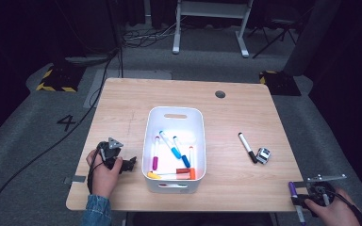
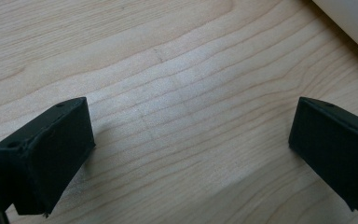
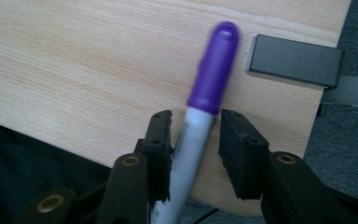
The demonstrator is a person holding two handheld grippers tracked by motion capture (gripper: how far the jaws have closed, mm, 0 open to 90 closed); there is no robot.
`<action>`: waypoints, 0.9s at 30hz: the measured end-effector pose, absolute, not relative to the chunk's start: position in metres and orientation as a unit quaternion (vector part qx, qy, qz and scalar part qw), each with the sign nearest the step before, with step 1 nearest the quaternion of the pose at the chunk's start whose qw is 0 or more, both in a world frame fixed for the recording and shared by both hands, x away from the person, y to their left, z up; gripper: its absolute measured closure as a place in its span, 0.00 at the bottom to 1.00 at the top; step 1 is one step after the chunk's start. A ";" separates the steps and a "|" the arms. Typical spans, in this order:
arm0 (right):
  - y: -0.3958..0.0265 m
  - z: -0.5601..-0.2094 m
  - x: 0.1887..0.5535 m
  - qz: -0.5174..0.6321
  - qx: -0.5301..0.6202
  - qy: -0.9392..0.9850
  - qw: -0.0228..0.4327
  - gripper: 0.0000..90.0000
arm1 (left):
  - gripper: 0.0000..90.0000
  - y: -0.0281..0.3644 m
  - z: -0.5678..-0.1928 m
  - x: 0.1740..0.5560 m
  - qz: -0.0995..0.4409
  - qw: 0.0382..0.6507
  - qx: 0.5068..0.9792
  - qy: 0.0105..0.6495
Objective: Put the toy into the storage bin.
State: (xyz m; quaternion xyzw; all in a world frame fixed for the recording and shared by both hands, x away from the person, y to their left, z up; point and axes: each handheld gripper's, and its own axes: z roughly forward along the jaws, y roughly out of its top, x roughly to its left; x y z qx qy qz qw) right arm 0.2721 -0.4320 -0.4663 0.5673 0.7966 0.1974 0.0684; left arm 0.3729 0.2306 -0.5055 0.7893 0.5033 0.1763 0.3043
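High view first: a white bin (image 1: 174,117) sits mid-table with several coloured markers already lying inside it, so most of the tidying looks done. At about four o'clock from the bin, at the table's near right corner, the right gripper (image 1: 306,197) carries a purple-capped marker (image 1: 294,190). Right gripper view shows that marker (image 3: 205,107) between the two black jaws, leaning on one jaw with a gap beside the other, so I cannot tell whether the grip is firm. A black marker (image 1: 247,147) lies loose on the wood at three o'clock from the bin, with a small clip-like object (image 1: 263,155) just beside it. At nine o'clock the left gripper (image 1: 131,164) rests on the table (image 2: 177,93), jaws wide apart and empty. By my reading, the purple marker and the black one remain to go in.
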 end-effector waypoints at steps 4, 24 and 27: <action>-0.432 -0.466 0.272 0.188 0.567 0.798 0.079 0.85 | 0.00 0.230 -0.506 0.373 0.176 0.305 0.789 0.503; -0.430 -0.464 0.272 0.188 0.578 0.790 0.080 0.86 | 0.00 0.230 -0.506 0.373 0.176 0.305 0.789 0.503; -0.428 -0.459 0.273 0.198 0.576 0.789 0.081 0.86 | 0.00 0.230 -0.506 0.373 0.176 0.305 0.789 0.503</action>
